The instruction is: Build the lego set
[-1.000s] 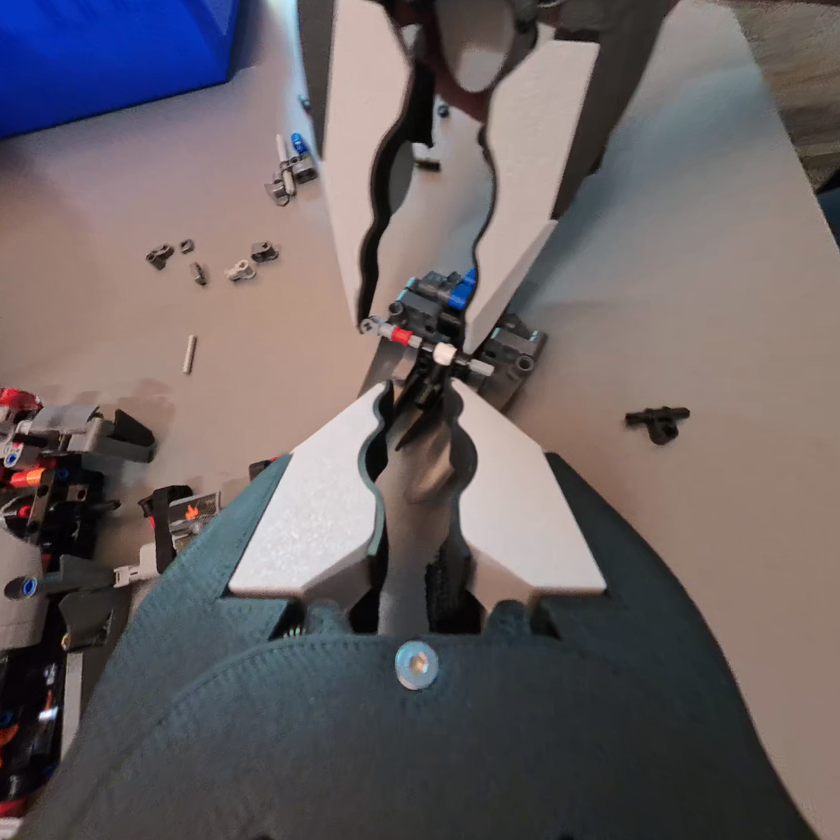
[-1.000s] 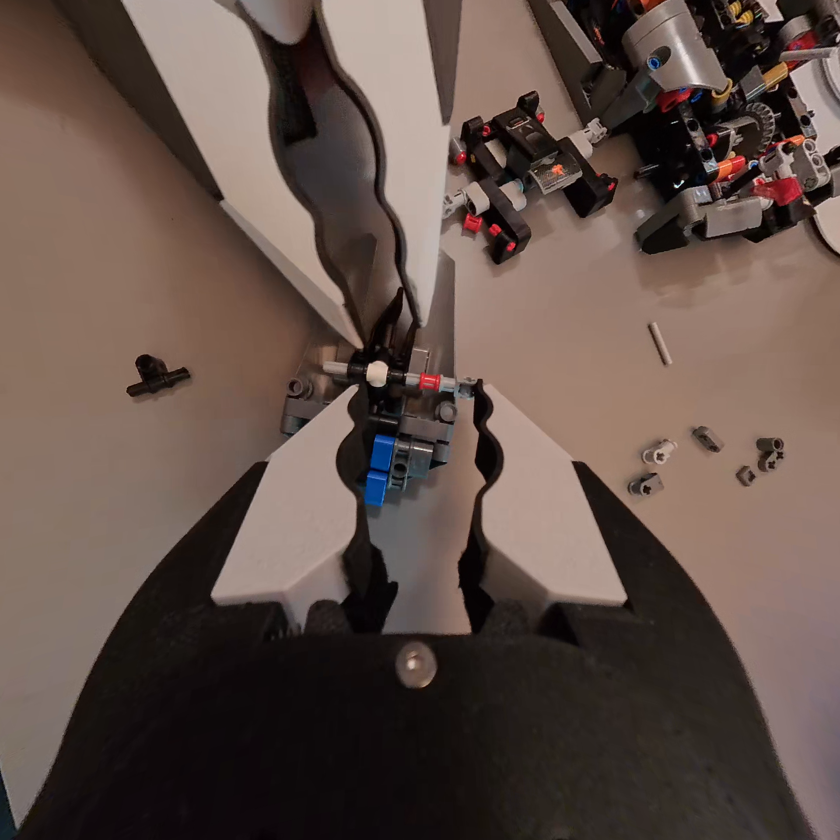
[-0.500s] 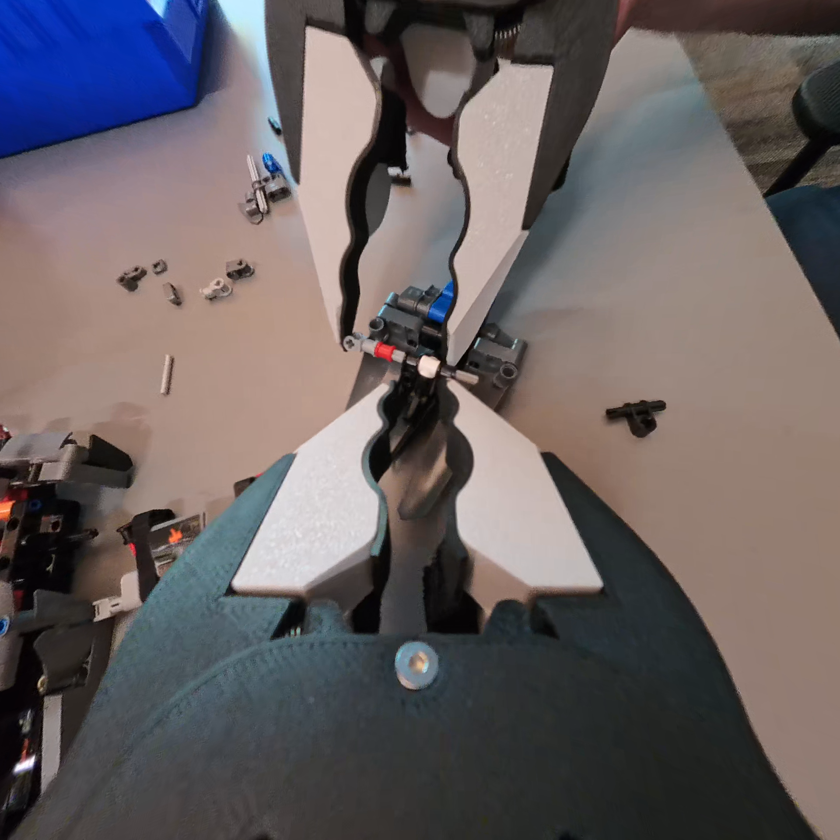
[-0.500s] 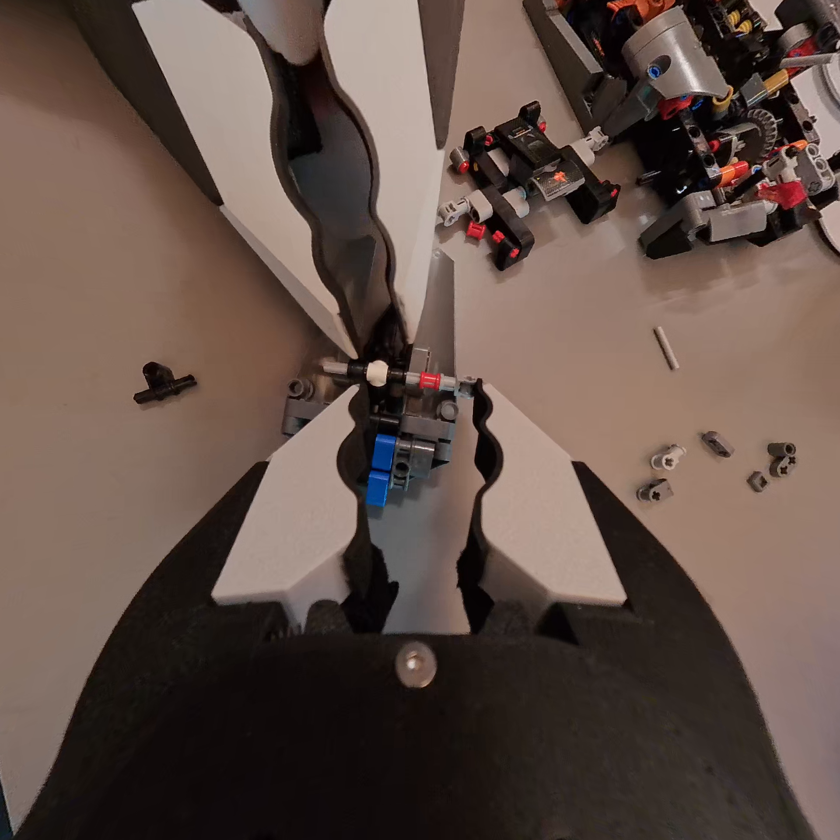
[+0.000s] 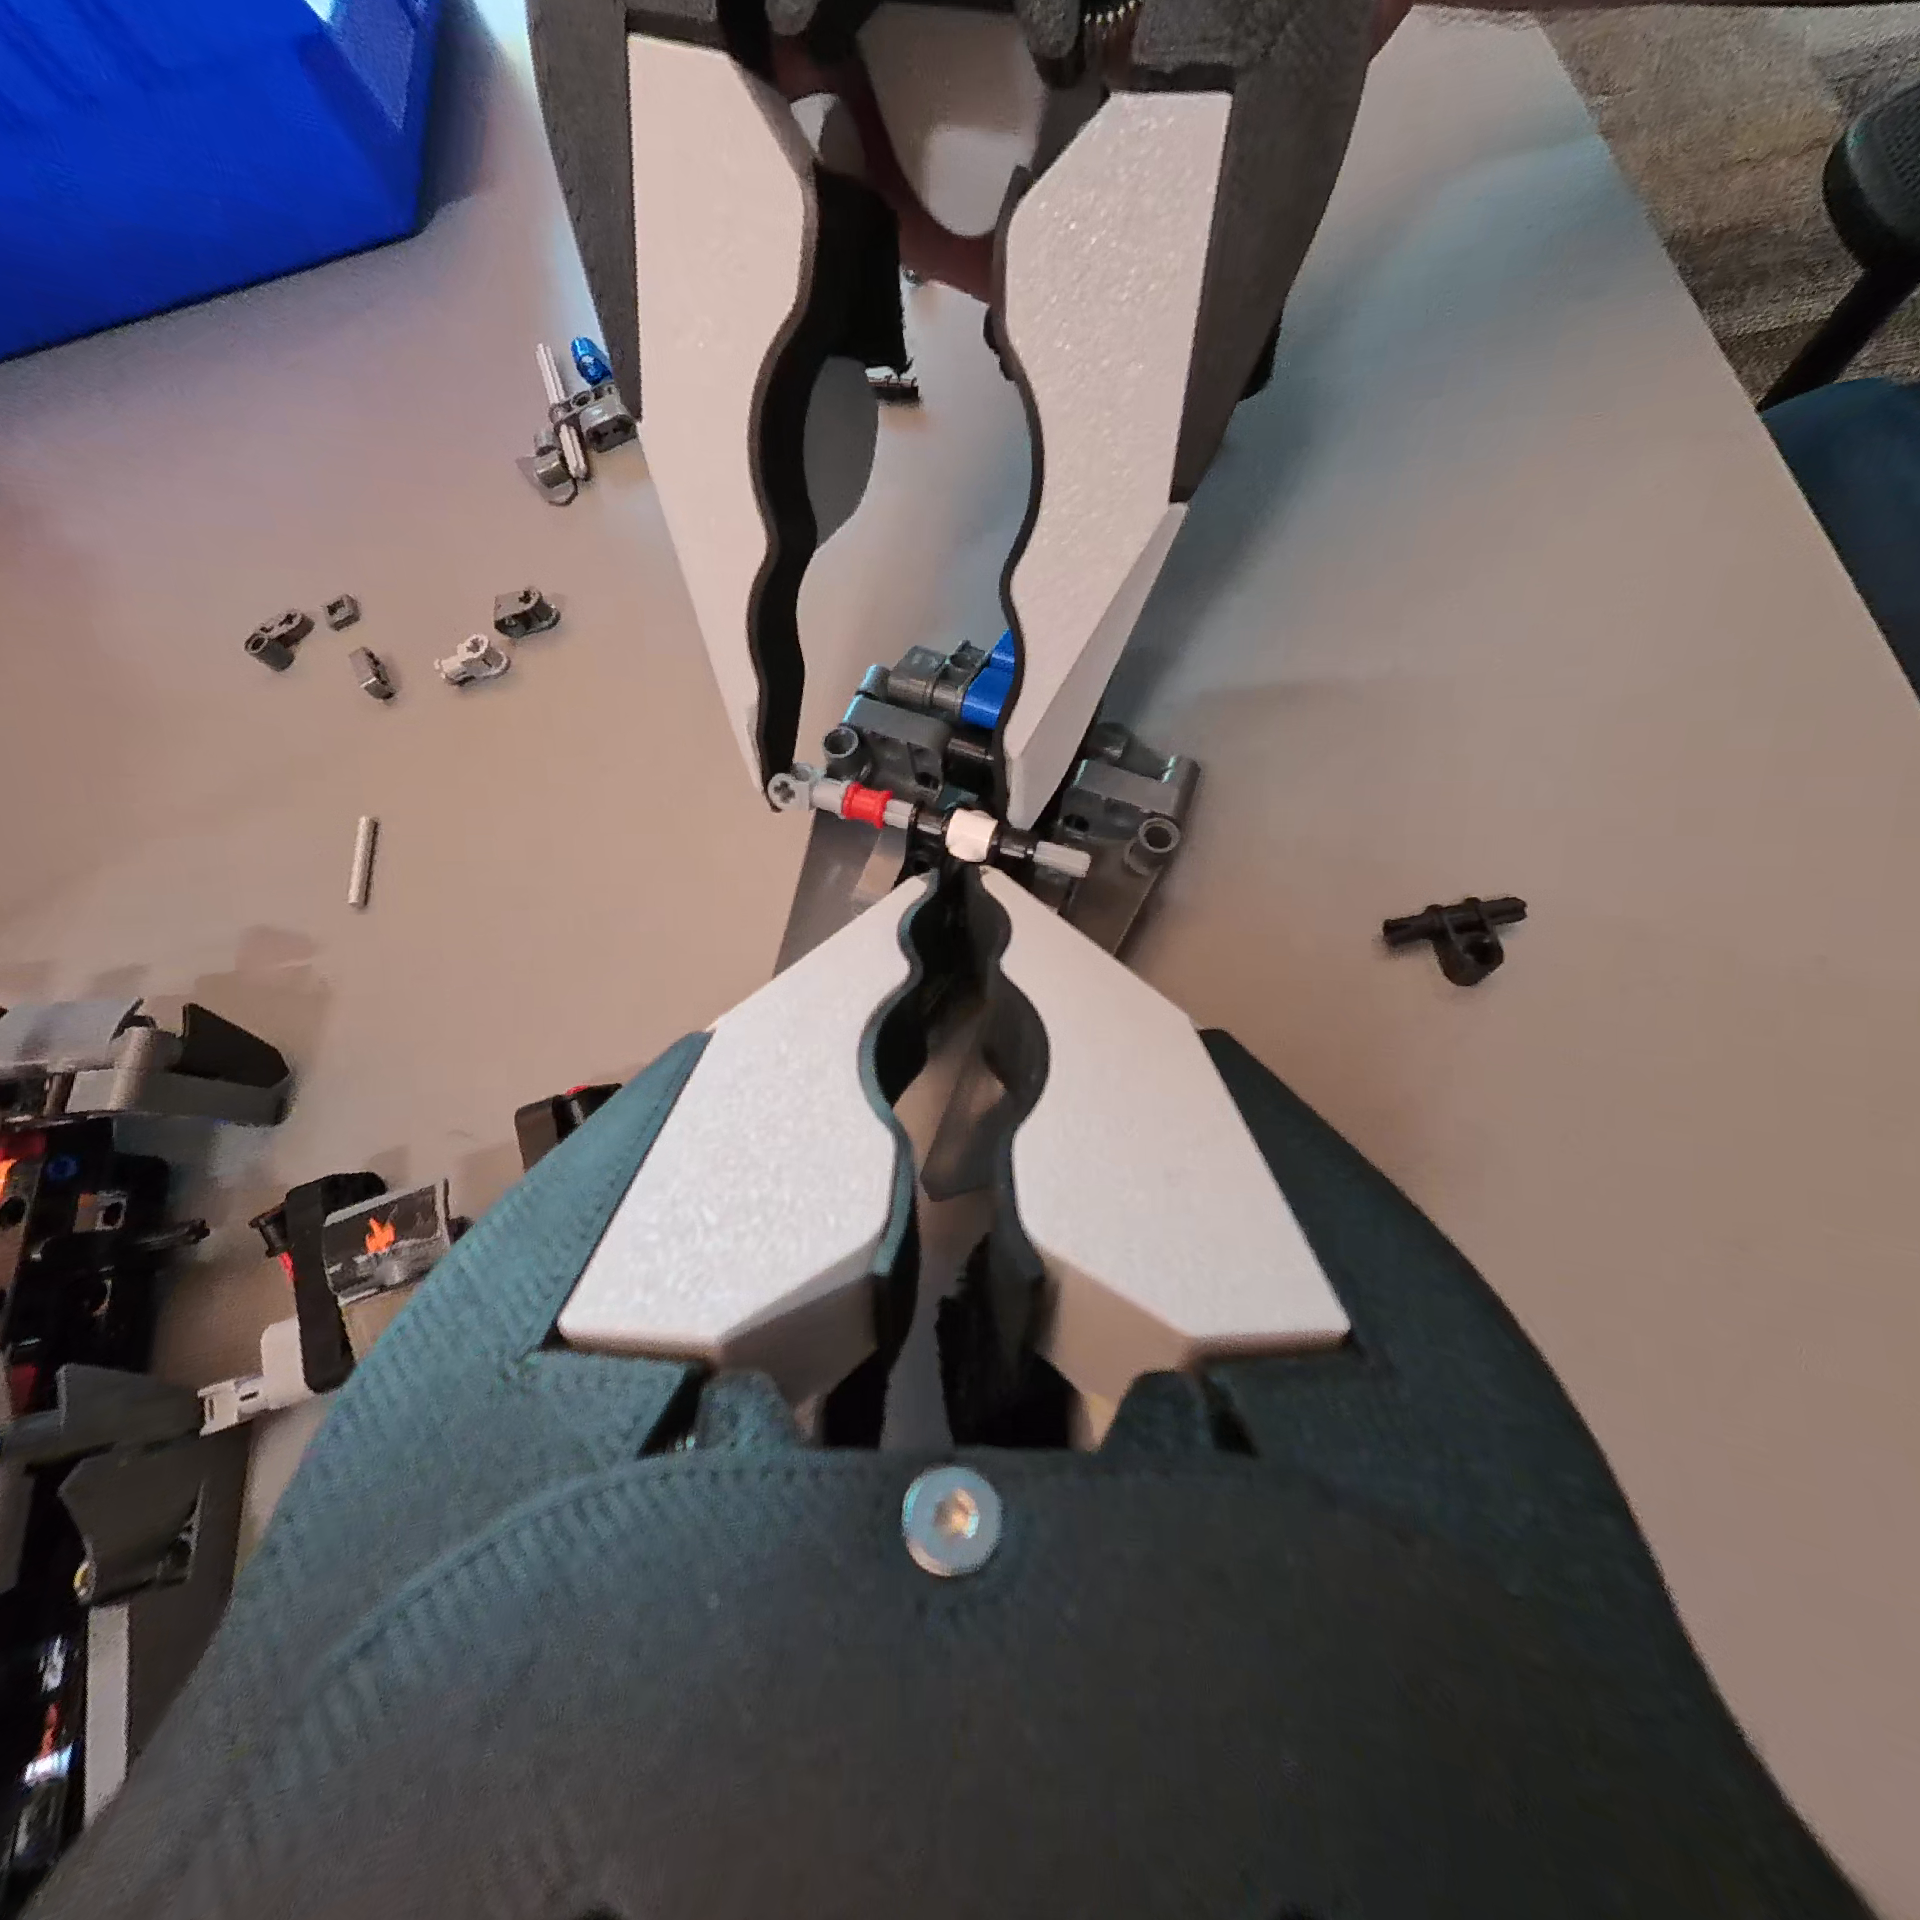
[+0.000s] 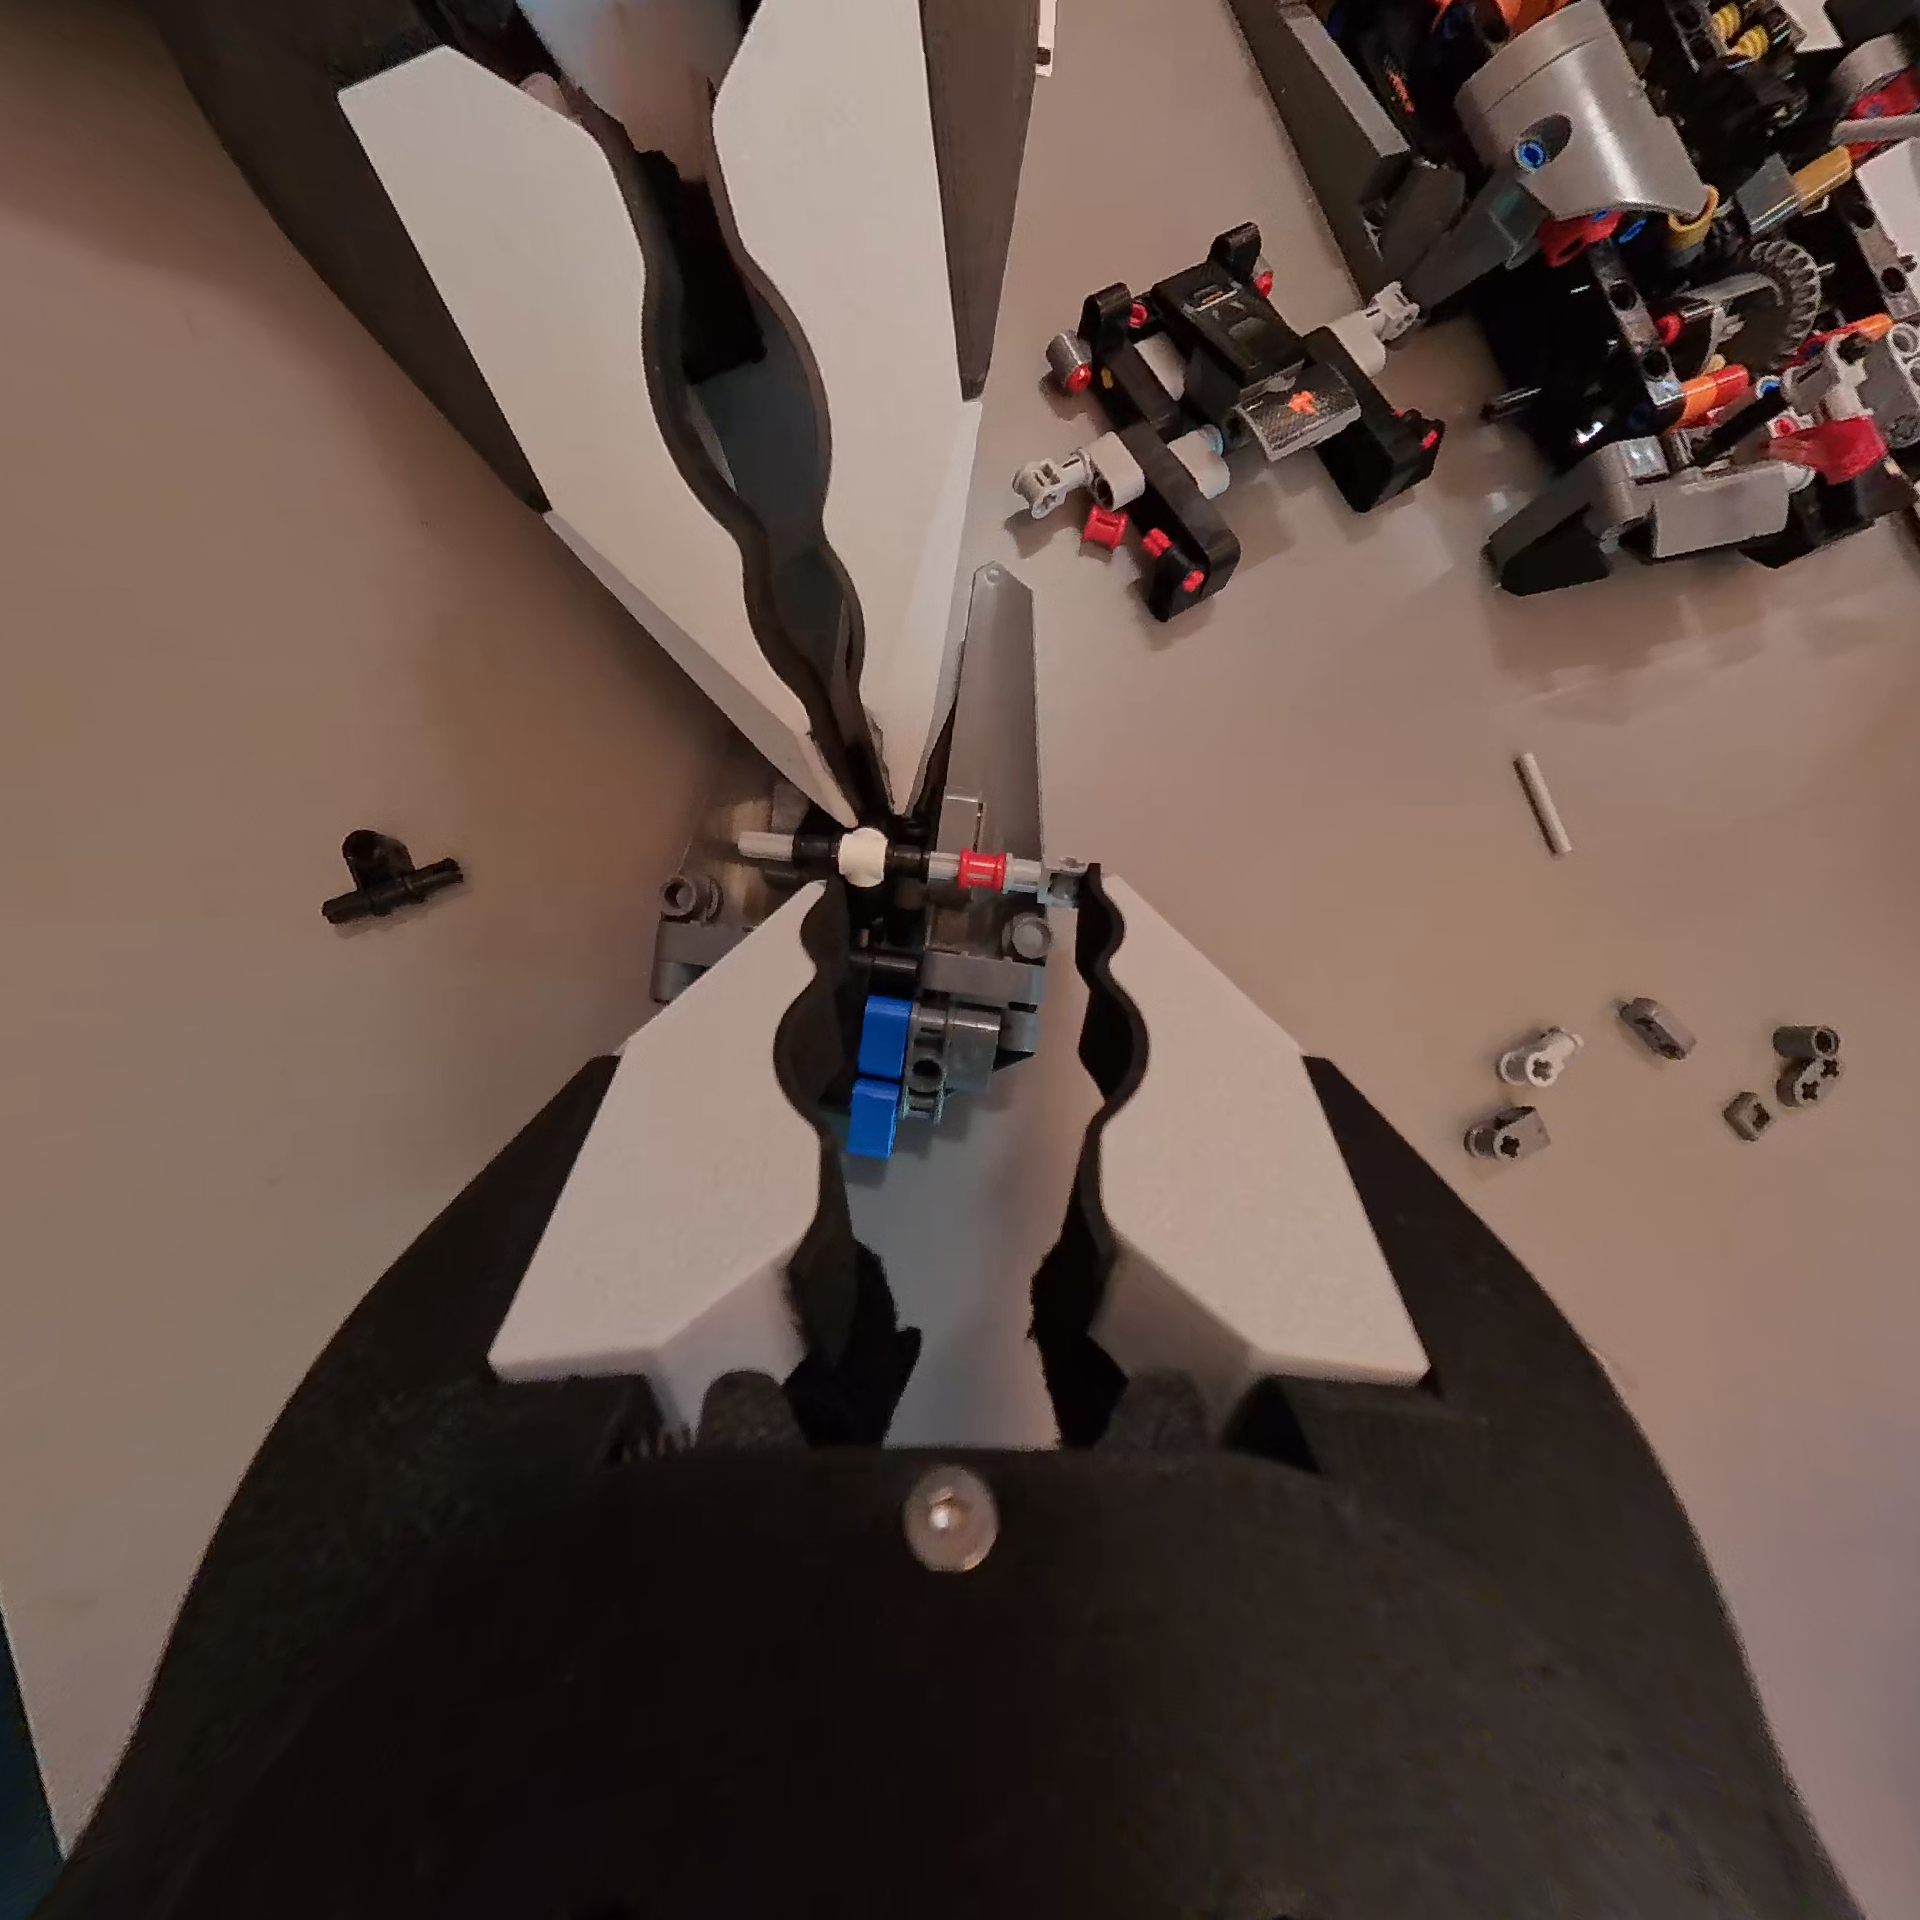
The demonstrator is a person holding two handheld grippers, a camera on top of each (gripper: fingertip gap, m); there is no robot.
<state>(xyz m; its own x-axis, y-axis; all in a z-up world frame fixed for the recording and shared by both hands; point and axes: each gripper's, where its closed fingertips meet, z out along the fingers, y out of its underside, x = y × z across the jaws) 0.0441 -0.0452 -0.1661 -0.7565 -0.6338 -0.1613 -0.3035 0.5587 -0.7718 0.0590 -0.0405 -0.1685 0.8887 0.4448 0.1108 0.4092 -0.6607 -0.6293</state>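
Observation:
A small lego sub-assembly (image 5: 899, 743) of dark grey, black and blue pieces sits on a grey pointed panel (image 6: 997, 707) on the table. A grey axle with a red bush (image 6: 977, 868) and a white bush crosses its front. My right gripper (image 6: 956, 894) straddles the sub-assembly (image 6: 966, 997), one finger against the blue side and the other on the axle's end. In the left wrist view it (image 5: 894, 779) reaches in from the top. My left gripper (image 5: 951, 883) is pinched on a black piece at the axle's middle. In the right wrist view it (image 6: 868, 805) comes in from above.
A black T-shaped connector (image 5: 1455, 930) lies to one side (image 6: 390, 883). Several small grey connectors (image 6: 1662, 1081) and a short grey axle (image 6: 1543, 805) lie loose. A large part-built model (image 6: 1662, 312) and a black sub-build (image 6: 1226, 416) stand nearby. A blue bin (image 5: 187, 135) is far left. The table edge (image 5: 1766, 499) runs on the right. Only a small space, under 4 cm, lies between the two pairs of fingers.
My left gripper's fingers have drawn closer together and moved in toward the axle, so the black piece's prongs are now hidden between them. The right gripper keeps its hold.

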